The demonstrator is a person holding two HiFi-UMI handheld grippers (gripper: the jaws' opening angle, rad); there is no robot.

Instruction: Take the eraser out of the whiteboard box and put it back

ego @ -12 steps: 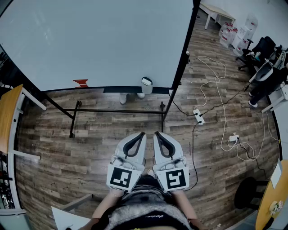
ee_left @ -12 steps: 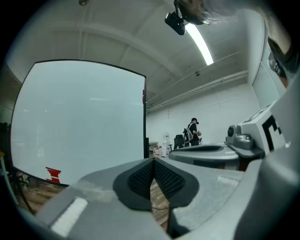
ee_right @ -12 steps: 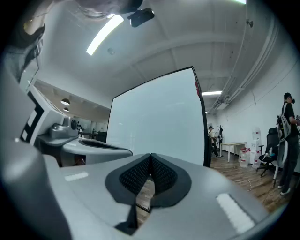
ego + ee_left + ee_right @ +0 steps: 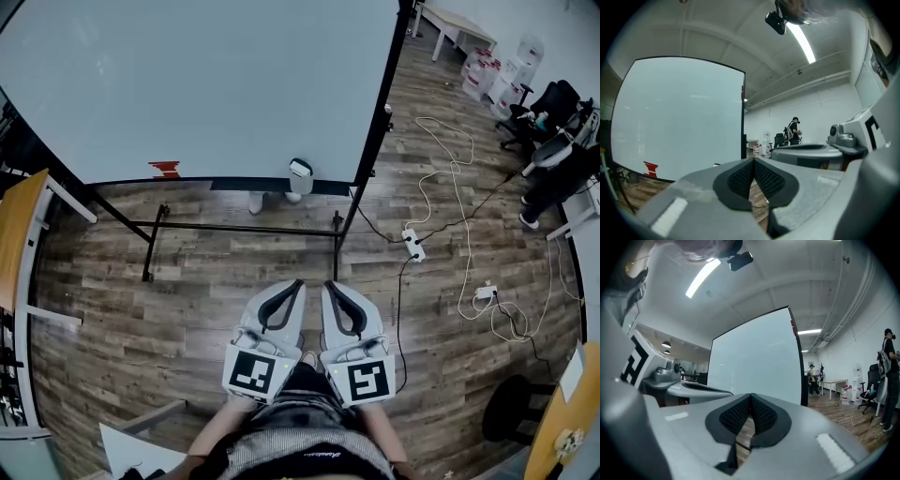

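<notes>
I am holding 2 grippers close in front of my tummy, side by side and nearly touching. My left gripper [image 4: 296,283] and my right gripper [image 4: 331,283] are both pointing out toward the whiteboard [image 4: 206,84], lying about flat.

The fingers of my left gripper are squeezing shut. Their black pads [image 4: 740,180] are pressing on each other at the tips, and nothing is sitting between them. The fingers of my right gripper are doing the same, with the black pads [image 4: 763,416] touching and holding only air.

The eraser [image 4: 301,170] is sitting well apart from both grippers, down at the bottom edge of the whiteboard, toward its right side. It is resting at the dark whiteboard box [image 4: 248,186] that is running along that edge. A small red thing [image 4: 165,170] is sticking on the board near its bottom left.

The board is standing on a black frame [image 4: 234,228] over the wooden floor [image 4: 141,309]. To the right, a white power strip [image 4: 413,245] is lying on the floor. Far across the room, a person [image 4: 793,131] is standing near some chairs
</notes>
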